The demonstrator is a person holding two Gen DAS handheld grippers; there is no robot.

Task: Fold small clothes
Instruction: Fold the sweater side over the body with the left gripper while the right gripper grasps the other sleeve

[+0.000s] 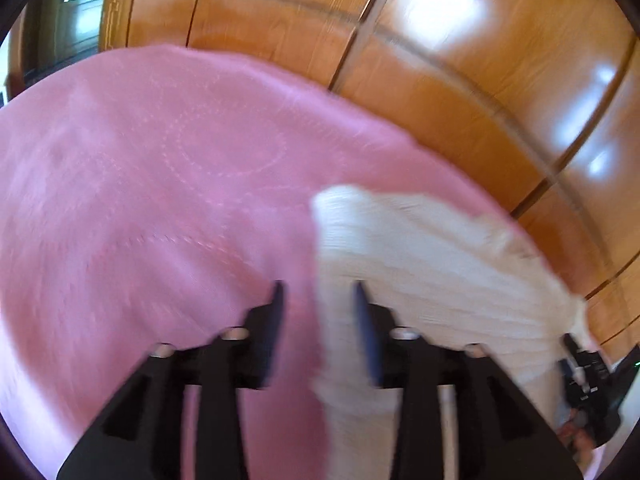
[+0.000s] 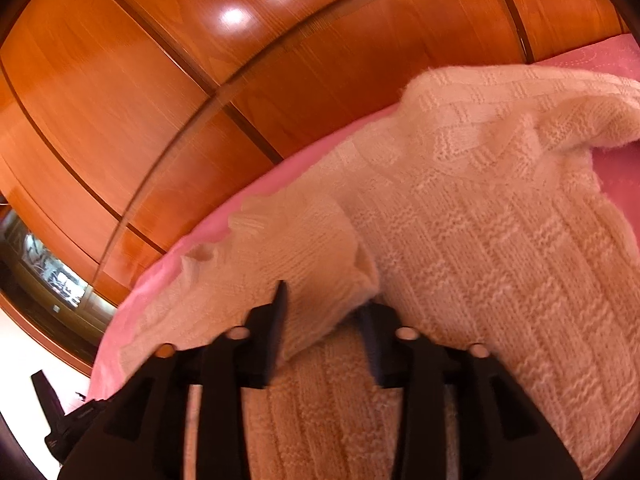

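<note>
A cream knitted sweater (image 1: 432, 264) lies on a pink bedspread (image 1: 160, 184) near its right edge. My left gripper (image 1: 318, 292) is open, and the sweater's left edge runs between its fingers. The view is blurred. In the right wrist view the sweater (image 2: 500, 240) fills the frame. My right gripper (image 2: 324, 300) is open over it, with a folded sleeve (image 2: 304, 248) lying between its fingers. The right gripper (image 1: 588, 384) also shows in the left wrist view at the sweater's far right end.
A glossy wooden wardrobe (image 1: 460, 60) stands right behind the bed and also shows in the right wrist view (image 2: 180, 80). The pink bedspread (image 2: 612, 56) ends close to the wardrobe. A dark object (image 2: 52, 412) lies low at the left.
</note>
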